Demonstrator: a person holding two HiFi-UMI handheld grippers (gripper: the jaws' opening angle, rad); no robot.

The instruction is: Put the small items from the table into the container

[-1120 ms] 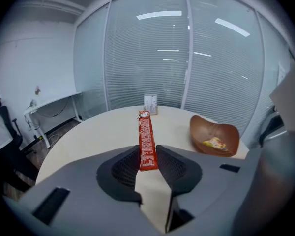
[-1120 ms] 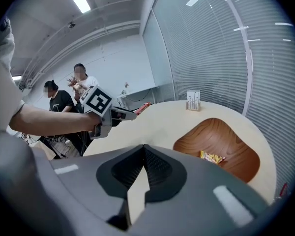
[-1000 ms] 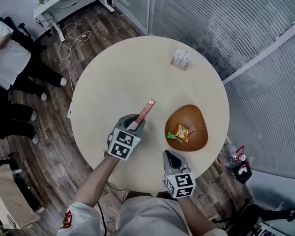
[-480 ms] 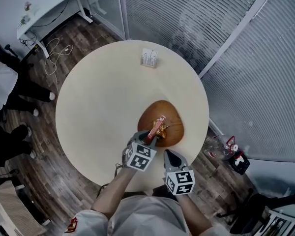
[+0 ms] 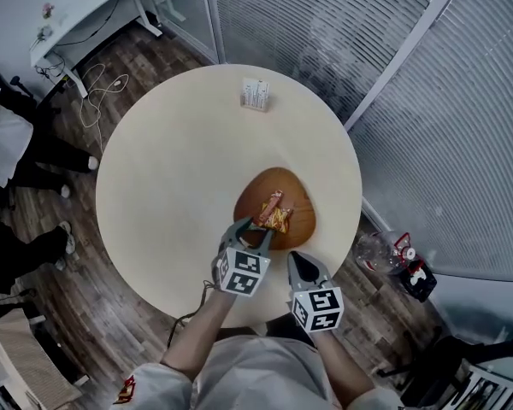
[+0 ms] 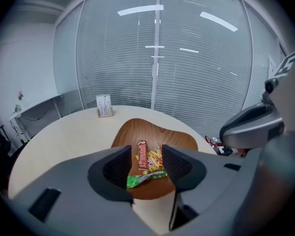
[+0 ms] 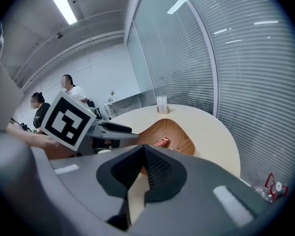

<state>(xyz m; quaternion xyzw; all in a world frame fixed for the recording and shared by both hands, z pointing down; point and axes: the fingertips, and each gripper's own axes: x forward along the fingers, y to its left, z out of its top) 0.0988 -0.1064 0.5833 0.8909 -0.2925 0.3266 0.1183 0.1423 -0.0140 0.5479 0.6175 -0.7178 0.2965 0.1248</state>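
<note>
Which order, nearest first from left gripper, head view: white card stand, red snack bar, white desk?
1. Red snack bar, in wooden bowl.
2. White card stand, table's far edge.
3. White desk, upper left.
Left gripper: opening, empty.

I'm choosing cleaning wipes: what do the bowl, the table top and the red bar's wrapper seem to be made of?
Bowl: probably wood, warm brown with visible grain streaks and a smooth satin surface.
Table top: pale beige, uniform and matt, likely laminate or light veneer; which one cannot be told.
Red bar's wrapper: looks like thin printed plastic or foil film, slightly shiny.
</note>
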